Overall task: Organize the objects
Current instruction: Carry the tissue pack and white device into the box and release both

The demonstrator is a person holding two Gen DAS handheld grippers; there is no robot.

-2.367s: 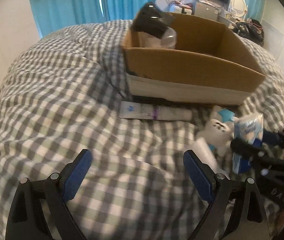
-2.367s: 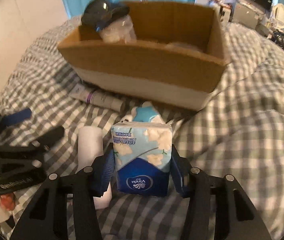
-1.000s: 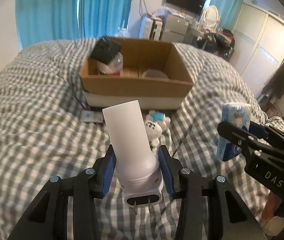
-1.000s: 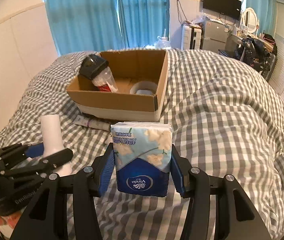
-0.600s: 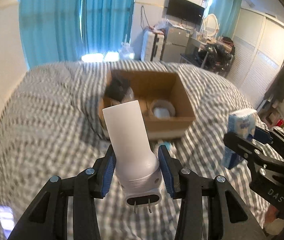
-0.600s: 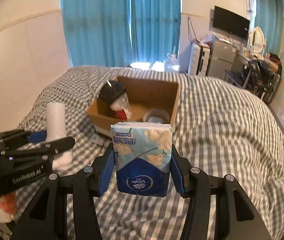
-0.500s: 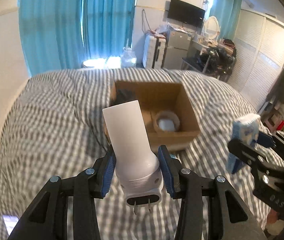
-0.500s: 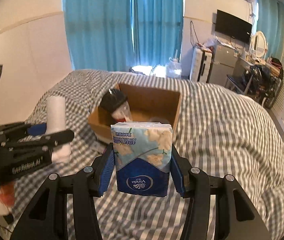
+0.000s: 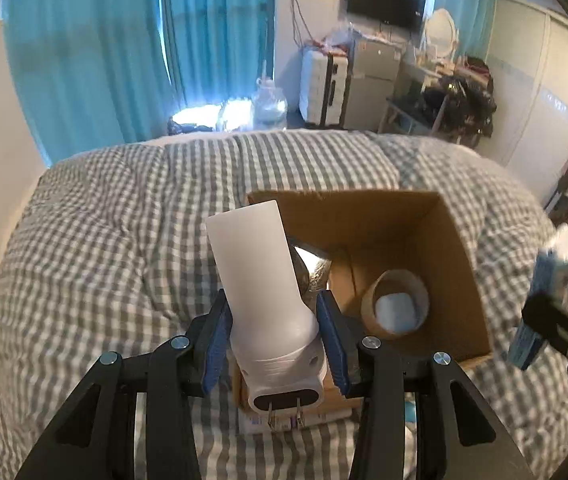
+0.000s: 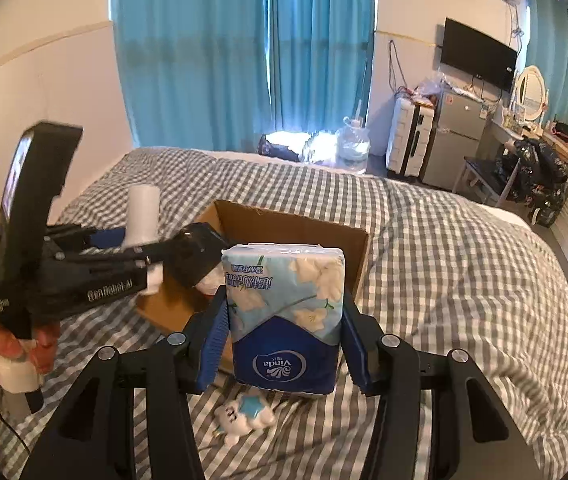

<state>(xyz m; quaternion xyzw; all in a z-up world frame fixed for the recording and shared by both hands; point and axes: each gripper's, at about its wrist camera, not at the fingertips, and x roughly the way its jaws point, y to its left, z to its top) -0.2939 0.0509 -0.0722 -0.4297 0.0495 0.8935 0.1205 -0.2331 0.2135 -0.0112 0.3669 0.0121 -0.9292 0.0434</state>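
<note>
My left gripper is shut on a white plug-in device with two prongs, held high above the near left corner of the open cardboard box. My right gripper is shut on a blue Vinda tissue pack, held above the bed in front of the box. The box holds a tape roll and a dark object. The left gripper also shows in the right wrist view, and the tissue pack shows at the right edge of the left wrist view.
A small white and blue plush toy and a white tube lie on the grey checked duvet in front of the box. Blue curtains, a fridge and a TV stand beyond the bed.
Both grippers have risen and moved forward with their objects. The box now lies close below, and I look down into it.
</note>
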